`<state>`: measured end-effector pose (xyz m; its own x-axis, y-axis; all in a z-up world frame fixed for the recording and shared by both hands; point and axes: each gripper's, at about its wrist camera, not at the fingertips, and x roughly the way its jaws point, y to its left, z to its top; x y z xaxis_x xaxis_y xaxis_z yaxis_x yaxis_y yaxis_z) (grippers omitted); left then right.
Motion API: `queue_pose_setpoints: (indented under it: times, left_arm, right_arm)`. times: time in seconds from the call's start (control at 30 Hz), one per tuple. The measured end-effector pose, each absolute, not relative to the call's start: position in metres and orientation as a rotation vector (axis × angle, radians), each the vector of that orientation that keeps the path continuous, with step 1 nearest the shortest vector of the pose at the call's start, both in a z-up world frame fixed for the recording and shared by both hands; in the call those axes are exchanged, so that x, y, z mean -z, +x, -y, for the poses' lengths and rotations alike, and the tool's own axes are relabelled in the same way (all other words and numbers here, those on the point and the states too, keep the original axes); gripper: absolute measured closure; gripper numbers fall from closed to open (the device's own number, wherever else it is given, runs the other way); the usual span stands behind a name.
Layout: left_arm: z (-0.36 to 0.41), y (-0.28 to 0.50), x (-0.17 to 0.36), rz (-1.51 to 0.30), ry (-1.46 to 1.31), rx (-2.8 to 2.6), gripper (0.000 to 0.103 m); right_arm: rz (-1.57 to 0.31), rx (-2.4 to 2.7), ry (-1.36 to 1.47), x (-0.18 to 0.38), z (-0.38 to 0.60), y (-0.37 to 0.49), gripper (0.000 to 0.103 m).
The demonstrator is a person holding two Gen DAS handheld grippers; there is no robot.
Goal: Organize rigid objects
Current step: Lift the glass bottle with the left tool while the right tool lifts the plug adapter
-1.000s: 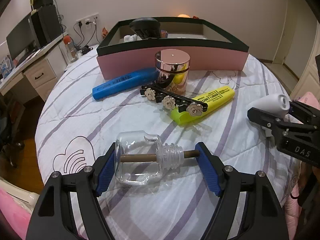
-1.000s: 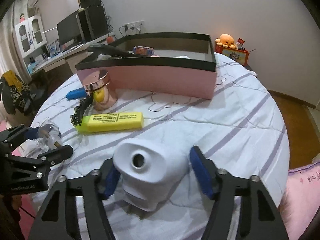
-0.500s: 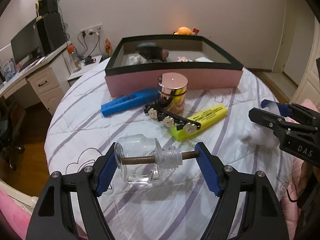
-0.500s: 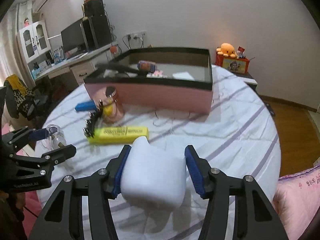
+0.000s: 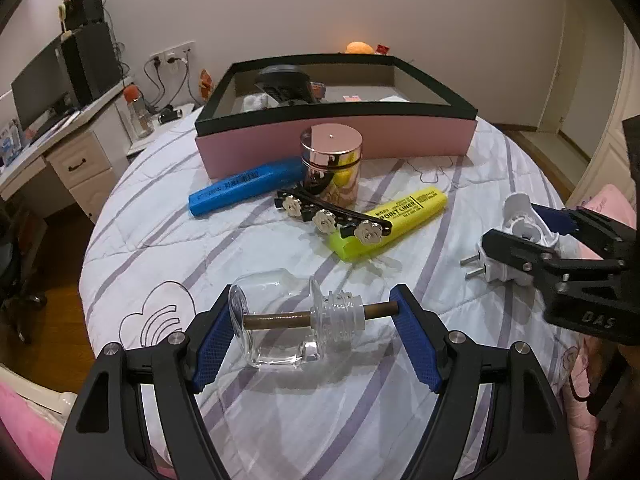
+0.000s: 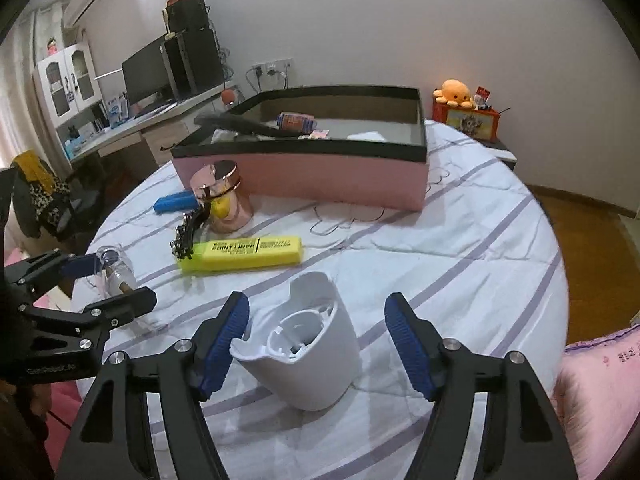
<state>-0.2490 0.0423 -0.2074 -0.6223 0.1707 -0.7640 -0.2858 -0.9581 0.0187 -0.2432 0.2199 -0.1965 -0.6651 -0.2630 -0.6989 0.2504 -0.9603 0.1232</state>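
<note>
Two grippers work in front of the pink box (image 5: 332, 142), and we take that box as our landmark. Our left gripper (image 5: 314, 332) is clamped endwise on a clear glass bottle (image 5: 280, 328), one pad on its base and the other on the brown stick through its neck, well short of the box's near wall. Our right gripper (image 6: 316, 340) stands wide around a white plug adapter (image 6: 304, 344); the left pad looks to be touching it, the right pad is clearly apart, so nothing is gripped there. We judge the step to be carrying the bottle to the box, then taking the adapter properly. Between us and the box lie a yellow highlighter (image 5: 390, 222), a black hair clip (image 5: 332, 218), a copper tin (image 5: 331, 168) and a blue marker (image 5: 244, 190), all near the box's front wall, so the bottle likely needs lifting above them and over the black rim. Inside, the right half of the box looks barest. The cloth (image 6: 460, 240) right of the highlighter gives open room for moving.
</note>
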Motion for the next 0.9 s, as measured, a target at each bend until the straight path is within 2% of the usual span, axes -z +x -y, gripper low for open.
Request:
queue_pose_setpoints:
  times: [0.17, 0.27, 0.6, 0.9]
  left_arm:
    - [-0.040, -0.250, 0.209, -0.202, -1.219, -2.612, 0.026]
    - [-0.038, -0.252, 0.208, -0.193, -1.211, -2.615, 0.026]
    - [-0.032, -0.249, 0.192, -0.159, -1.134, -2.663, 0.026]
    - [-0.030, -0.248, 0.149, -0.095, -0.963, -2.780, 0.026]
  right_arm:
    - [0.046, 2.597, 1.136, 0.207, -0.217, -0.246, 0.031]
    - [0.039, 2.580, 1.133, 0.207, -0.214, -0.246, 0.042]
    - [-0.022, 2.613, 1.080, 0.194, -0.209, -0.240, 0.044]
    - [-0.038, 2.714, 0.840, 0.145, -0.208, -0.226, 0.044]
